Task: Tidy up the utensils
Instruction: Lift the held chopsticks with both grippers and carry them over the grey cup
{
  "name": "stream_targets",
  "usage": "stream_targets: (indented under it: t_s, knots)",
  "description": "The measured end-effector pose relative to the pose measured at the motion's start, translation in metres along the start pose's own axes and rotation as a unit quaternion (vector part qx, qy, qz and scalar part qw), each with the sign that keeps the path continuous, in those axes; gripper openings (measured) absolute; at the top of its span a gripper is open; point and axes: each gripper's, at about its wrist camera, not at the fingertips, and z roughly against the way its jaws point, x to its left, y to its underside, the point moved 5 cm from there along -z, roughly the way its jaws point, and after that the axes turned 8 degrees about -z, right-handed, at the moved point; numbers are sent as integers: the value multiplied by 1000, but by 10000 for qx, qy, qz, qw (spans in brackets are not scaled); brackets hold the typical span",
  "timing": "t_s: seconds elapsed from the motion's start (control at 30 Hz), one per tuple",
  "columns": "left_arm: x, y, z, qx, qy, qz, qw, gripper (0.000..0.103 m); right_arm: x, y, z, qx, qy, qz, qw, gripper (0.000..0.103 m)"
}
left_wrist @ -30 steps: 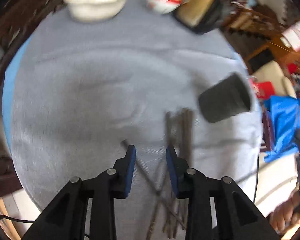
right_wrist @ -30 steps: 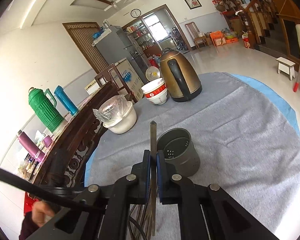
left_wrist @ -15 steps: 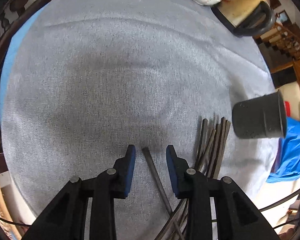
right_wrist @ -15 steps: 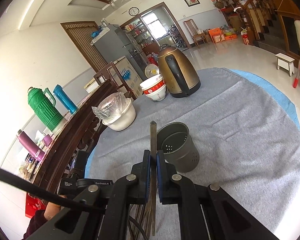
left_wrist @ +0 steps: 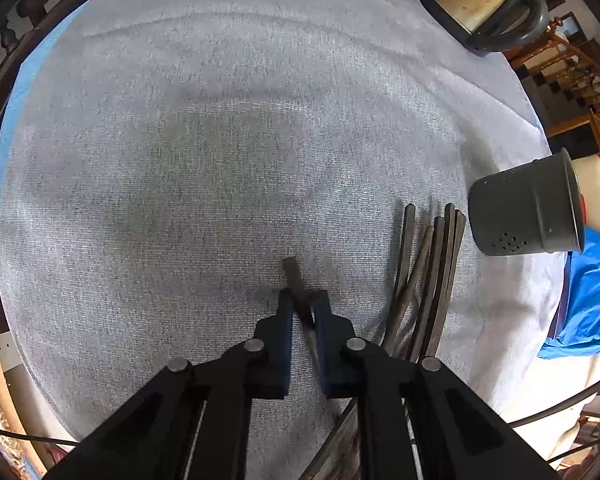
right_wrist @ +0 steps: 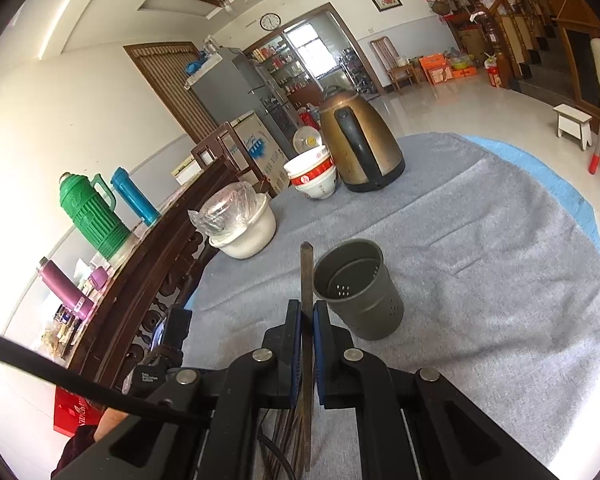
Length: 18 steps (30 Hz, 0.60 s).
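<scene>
The left gripper (left_wrist: 303, 300) is pointed steeply down at the grey tablecloth (left_wrist: 220, 140), and its jaws have just been closing; the blue pads (left_wrist: 286, 320) are now pressed onto a single dark chopstick (left_wrist: 294, 276) that lies on the cloth, its blunt end projecting just past the fingertips. Just to the right of that gripper, a loose bundle of chopsticks (left_wrist: 432, 272) is spread on the cloth, fanned toward the table's right edge. Beyond the bundle, near that same edge, the grey perforated utensil holder (left_wrist: 532, 210) is seen.

The right gripper (right_wrist: 307, 312) is held at a shallow downward angle above the cloth, its jaws narrowed tight on another chopstick (right_wrist: 306, 276), which stands out past the fingertips and trails back under the gripper body. The utensil holder (right_wrist: 358, 288) stands upright just to the right of this chopstick's tip, mouth open upward. At the table's far edge a brass-coloured kettle (right_wrist: 360, 148), stacked bowls (right_wrist: 312, 178) and a white pot (right_wrist: 246, 228) are set.
</scene>
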Motion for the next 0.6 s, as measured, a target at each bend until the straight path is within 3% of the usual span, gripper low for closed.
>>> stream_targets:
  t_s: [0.1, 0.27, 0.47, 0.6]
  knots:
    - [3, 0, 16, -235, 90, -49, 9997, 7, 5, -8, 6, -161, -67, 56, 9998, 6]
    - [-12, -5, 82, -1059, 132, -377, 9936, 6, 17, -25, 20, -609, -64, 229, 9979, 6]
    - [-44, -17, 168, -2339, 130, -834, 9686, 6, 31, -59, 50, -1557, -101, 381, 9870, 6]
    - [-69, -26, 214, -3034, 264, -1094, 9462, 6, 36, -83, 62, -2164, 5, 414, 9754, 6]
